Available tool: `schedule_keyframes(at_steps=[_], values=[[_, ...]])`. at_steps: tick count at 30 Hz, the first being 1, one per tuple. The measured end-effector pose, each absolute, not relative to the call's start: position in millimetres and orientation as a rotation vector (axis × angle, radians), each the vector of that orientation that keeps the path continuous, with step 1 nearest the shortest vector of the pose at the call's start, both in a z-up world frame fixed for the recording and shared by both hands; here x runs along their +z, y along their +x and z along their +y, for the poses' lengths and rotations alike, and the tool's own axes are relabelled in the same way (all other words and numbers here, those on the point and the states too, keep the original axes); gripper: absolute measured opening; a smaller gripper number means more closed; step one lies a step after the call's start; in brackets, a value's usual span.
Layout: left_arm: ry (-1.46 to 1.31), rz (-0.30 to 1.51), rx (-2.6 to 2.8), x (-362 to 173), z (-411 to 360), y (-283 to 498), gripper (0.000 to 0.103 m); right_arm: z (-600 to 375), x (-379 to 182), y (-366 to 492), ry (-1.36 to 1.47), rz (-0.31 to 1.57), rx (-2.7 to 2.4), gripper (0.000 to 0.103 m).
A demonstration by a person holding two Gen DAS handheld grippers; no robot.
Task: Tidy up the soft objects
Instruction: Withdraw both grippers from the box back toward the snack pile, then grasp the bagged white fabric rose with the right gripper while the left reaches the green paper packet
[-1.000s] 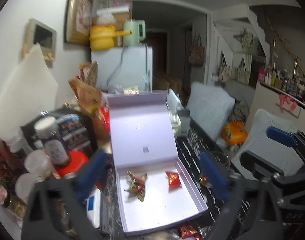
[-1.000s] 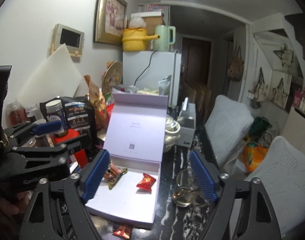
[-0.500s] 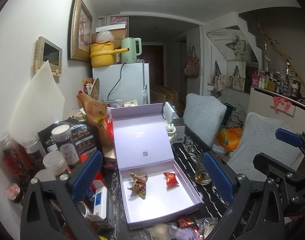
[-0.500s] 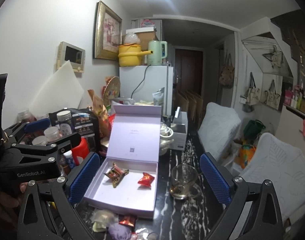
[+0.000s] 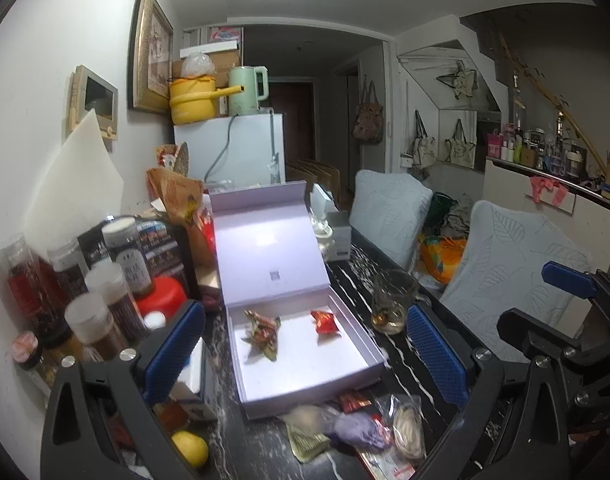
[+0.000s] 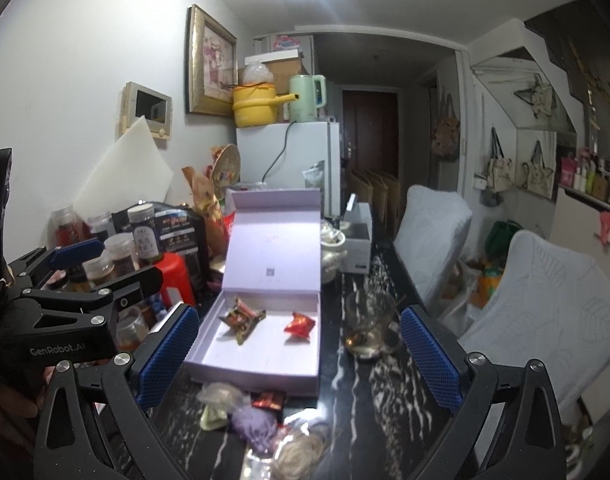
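An open lavender gift box lies on the dark marbled table, lid propped up. Inside lie a multicoloured wrapped packet and a red wrapped sweet. In front of the box lies a loose pile: a purple soft lump, a pale green wrapper, a red wrapper and a pale coiled bundle. My left gripper is open and empty above the box. My right gripper is open and empty, to the right of the left one.
Jars, bottles and a red lid crowd the left side. A yellow lemon lies at the front left. A glass cup stands right of the box. White chairs line the table's right side.
Both grippers have pulled back and up from the box, so the pile of wrappers in front of it has come into view. Both stay open and empty.
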State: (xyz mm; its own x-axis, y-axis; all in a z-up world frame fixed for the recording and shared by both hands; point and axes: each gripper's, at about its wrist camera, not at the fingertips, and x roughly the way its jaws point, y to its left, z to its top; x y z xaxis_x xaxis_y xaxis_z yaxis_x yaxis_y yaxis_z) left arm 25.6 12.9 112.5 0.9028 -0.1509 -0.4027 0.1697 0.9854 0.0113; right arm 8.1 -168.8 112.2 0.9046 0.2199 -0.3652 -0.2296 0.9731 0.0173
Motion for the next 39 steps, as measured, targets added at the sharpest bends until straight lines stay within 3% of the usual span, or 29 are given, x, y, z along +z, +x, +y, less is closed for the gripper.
schedule_keyframes(at_steps=[39], values=[[-0.05,0.74,-0.236,-15,15,11,0.103,-187,-20,-15,0.122,0.642,0.202,0.102]])
